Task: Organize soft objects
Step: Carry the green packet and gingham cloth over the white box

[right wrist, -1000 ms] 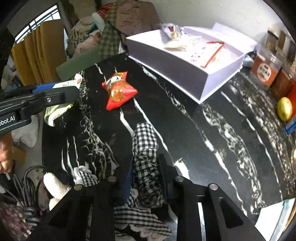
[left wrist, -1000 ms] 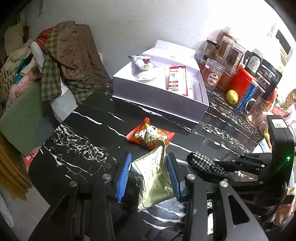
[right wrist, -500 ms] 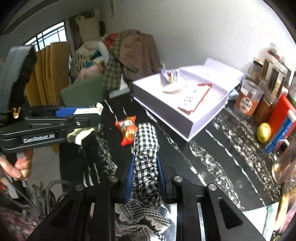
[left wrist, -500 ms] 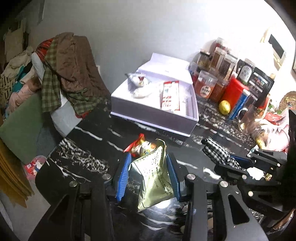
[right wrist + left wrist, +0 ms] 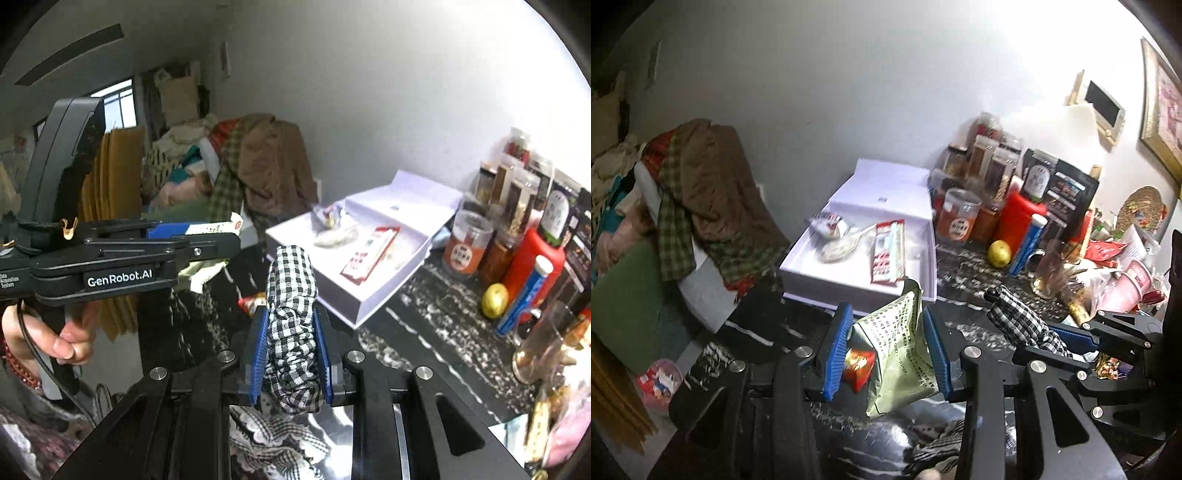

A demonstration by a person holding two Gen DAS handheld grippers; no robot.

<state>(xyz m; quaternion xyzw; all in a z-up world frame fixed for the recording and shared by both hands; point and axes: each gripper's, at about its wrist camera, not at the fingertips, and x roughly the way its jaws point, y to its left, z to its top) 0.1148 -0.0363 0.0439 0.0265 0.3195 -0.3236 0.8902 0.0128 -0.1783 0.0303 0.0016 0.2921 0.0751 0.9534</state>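
My left gripper (image 5: 886,347) is shut on a pale green snack bag (image 5: 897,354) and holds it above the black marble table (image 5: 757,332). My right gripper (image 5: 291,354) is shut on a black-and-white checked scrunchie (image 5: 291,295), also lifted. The scrunchie also shows in the left wrist view (image 5: 1019,317), to the right of the bag. The left gripper (image 5: 207,236) shows in the right wrist view at the left, held by a hand. An open white box (image 5: 912,273) with several packets stands beyond on the table. A red snack bag (image 5: 858,365) lies below the left gripper.
Jars, a red canister (image 5: 1015,218), a blue tube and a lemon (image 5: 999,253) crowd the table's back right. A glass mug (image 5: 543,339) stands at the right. Clothes (image 5: 709,199) are piled on a chair at the left. More checked cloth (image 5: 280,439) lies under the right gripper.
Both grippers have risen and tilted up with their loads, so the box and jars now appear lower and farther. The red snack bag now sits behind the left fingers.
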